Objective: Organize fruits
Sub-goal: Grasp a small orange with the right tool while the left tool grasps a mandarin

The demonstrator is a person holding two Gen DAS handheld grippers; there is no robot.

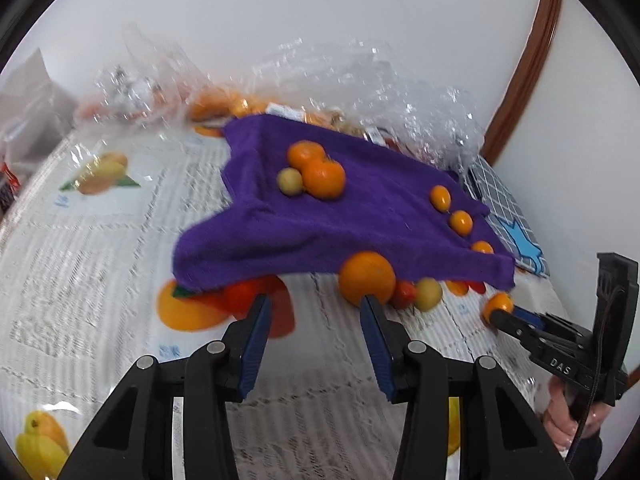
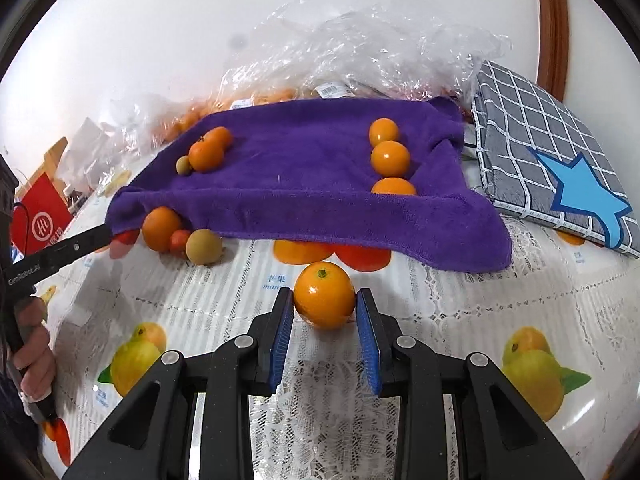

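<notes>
Pinching an orange (image 2: 324, 295) in my right gripper (image 2: 325, 322), left gripper (image 1: 316, 334) spread empty; next I should carry it onto the purple towel (image 2: 304, 184).

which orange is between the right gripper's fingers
The lone orange on the tablecloth in front of the purple towel, between the right hand-held gripper fingers; the others lie on or by the towel.

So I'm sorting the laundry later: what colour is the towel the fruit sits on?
Solid purple towel, plain with no pattern; it shows best in the right wrist view.
</notes>
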